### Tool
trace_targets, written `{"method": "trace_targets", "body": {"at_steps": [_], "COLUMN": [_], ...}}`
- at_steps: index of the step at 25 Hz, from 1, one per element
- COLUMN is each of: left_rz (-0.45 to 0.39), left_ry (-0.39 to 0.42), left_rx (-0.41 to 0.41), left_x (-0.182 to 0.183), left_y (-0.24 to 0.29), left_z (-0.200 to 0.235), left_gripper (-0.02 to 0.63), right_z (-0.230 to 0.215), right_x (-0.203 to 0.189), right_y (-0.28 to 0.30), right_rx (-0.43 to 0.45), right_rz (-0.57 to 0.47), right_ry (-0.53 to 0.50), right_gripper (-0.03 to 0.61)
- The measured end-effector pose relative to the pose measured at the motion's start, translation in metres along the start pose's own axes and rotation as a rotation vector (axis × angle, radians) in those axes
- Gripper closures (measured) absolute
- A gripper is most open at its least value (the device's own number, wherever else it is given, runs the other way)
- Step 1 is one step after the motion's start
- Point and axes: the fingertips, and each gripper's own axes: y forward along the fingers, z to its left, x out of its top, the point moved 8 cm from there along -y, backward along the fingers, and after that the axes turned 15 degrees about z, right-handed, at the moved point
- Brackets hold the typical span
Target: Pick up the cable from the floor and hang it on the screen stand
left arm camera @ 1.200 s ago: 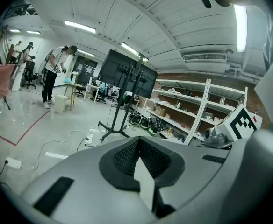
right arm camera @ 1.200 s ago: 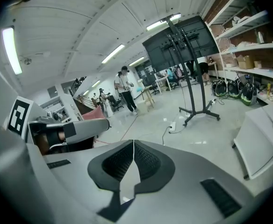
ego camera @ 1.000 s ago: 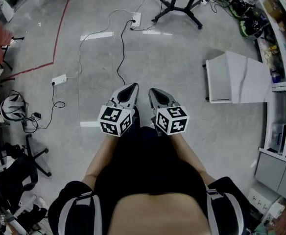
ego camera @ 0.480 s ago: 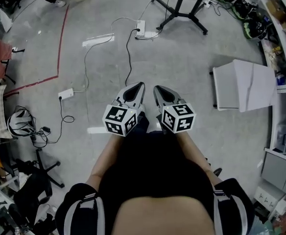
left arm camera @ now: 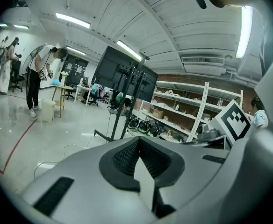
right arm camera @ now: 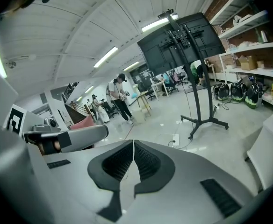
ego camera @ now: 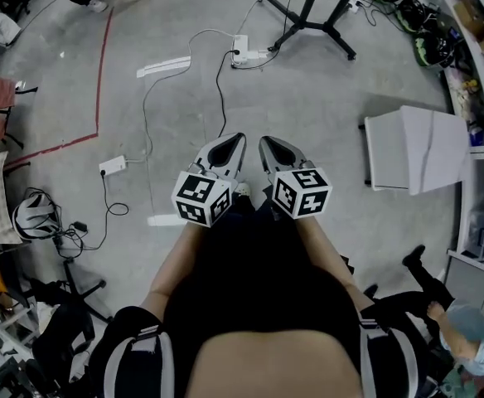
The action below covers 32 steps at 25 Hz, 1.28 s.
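The job has not really begun. The black cable [ego camera: 219,89] lies on the shiny grey floor [ego camera: 325,114]. It runs from a white power strip [ego camera: 242,50] near the foot of the screen stand [ego camera: 308,19] and comes down toward the person, and its near end lies on the floor just in front of the gripper tips. Nothing is touching it.

The left gripper [ego camera: 237,139] and the right gripper [ego camera: 266,143] are held side by side, close to the person's body and up off the floor. Each one has its two jaws pressed together with nothing between them (each gripper's own view shows the dark ribbed pads meeting at the tip, with only floor and room beyond).

The right gripper view shows the stand [right arm camera: 199,104] a good way off across the floor, with its big dark screen [right arm camera: 183,38] on top. No cable hangs on it that I can see.

So all of it is left to do: open a gripper, reach down, grab the cable, carry it over and hang it on the stand
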Motion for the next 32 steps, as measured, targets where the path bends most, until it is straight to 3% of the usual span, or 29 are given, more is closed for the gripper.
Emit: {"method": "trace_targets", "body": {"at_steps": [17,32], "left_rz": [0.031,0.034], "left_ry": [-0.048,-0.059], "left_rx": [0.044,0.057], "left_x": [0.008,0.081], "left_y": [0.017,0.102], "left_z": [0.039,0.092], "left_gripper": [0.606,0.607], "right_z": [-0.014,-0.09], "right_x": [0.035,0.121], "right_y": [0.032,0.079], "right_rx": [0.013,-0.003], "right_rz": [-0.052,-0.053], "right_ry": [0.025,0.031], "right_gripper": [0.552,0.553]}}
